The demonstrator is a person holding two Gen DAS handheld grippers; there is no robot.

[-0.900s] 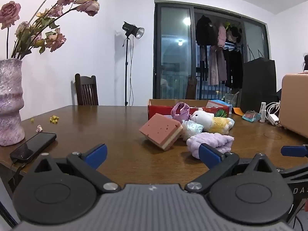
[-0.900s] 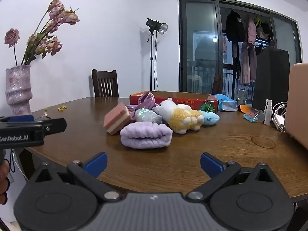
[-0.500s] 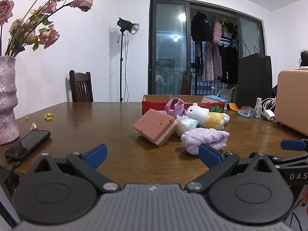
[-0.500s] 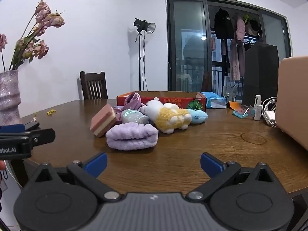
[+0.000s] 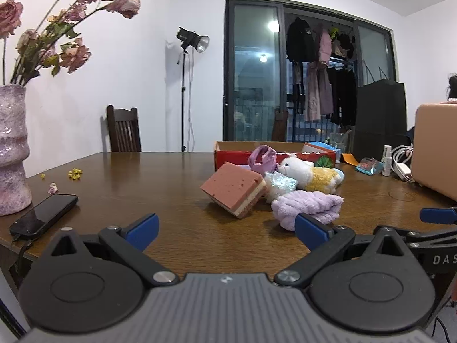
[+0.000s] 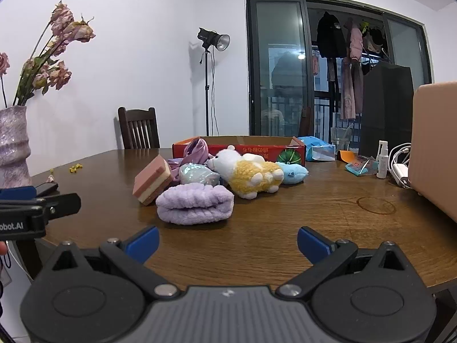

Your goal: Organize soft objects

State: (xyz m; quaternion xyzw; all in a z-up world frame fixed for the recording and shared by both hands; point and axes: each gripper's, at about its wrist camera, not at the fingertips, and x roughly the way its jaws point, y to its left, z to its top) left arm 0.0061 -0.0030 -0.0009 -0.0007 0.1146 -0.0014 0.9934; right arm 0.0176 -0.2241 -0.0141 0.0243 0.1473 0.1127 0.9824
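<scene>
A heap of soft things lies mid-table: a pink layered sponge (image 5: 234,188) (image 6: 154,178), a folded lilac towel (image 5: 308,204) (image 6: 195,204), a white and yellow plush (image 5: 311,173) (image 6: 248,173), a shiny pale-blue pouch (image 6: 197,173), a purple cloth (image 5: 262,157) (image 6: 195,150) and a blue plush (image 6: 294,173). A red cardboard box (image 5: 242,154) (image 6: 257,150) stands behind them. My left gripper (image 5: 225,228) is open and empty, short of the sponge. My right gripper (image 6: 228,241) is open and empty, short of the towel.
A pink vase of dried roses (image 5: 11,148) and a black phone (image 5: 45,214) sit at the table's left edge. A tan box (image 6: 434,154), a spray bottle (image 6: 382,158), cables and packets lie at the right. A chair (image 6: 138,128) stands behind the table.
Both views have shifted slightly; the heap of soft things sits a little nearer and higher in frame. Both grippers stay open and empty. Nothing on the table has moved.
</scene>
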